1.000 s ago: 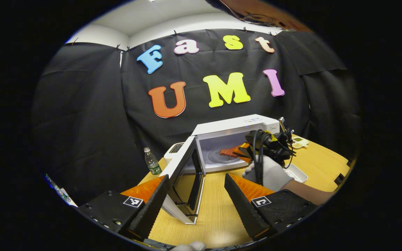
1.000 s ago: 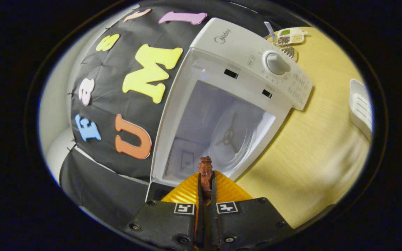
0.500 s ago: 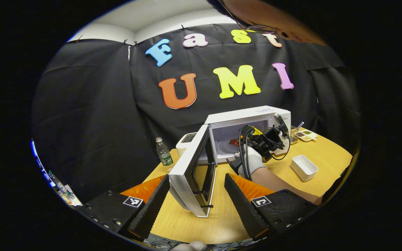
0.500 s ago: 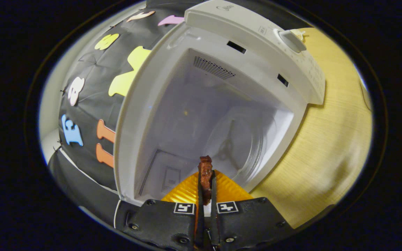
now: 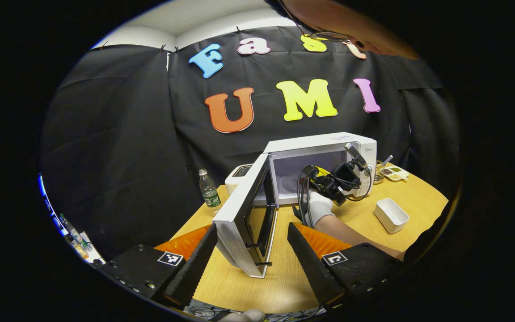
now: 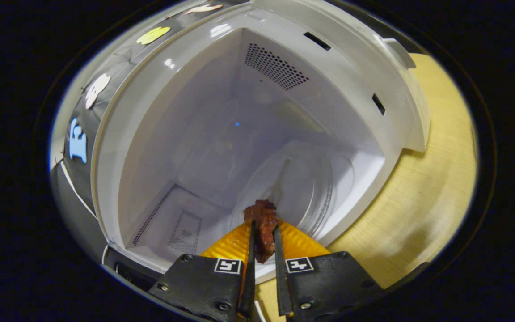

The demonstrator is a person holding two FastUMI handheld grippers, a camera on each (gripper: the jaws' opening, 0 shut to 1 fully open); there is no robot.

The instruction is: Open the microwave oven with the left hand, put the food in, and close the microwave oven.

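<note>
Microwave oven (image 5: 324,154) sits at 12 o'clock on the wooden table (image 5: 284,281) in the left gripper view, its door (image 5: 244,223) swung wide toward 7 o'clock, cavity bare, glass turntable (image 6: 302,188) showing in the right gripper view. Left gripper (image 5: 251,257) hangs back spread and empty; right gripper (image 6: 263,264) is at the cavity mouth pinching the food (image 6: 262,223), a dark reddish meat-like strip at 6 o'clock over the turntable edge. Food looks light, soft and possibly greasy, so a mid-length pinch seems right, and it may stick to the pads on release.
</note>
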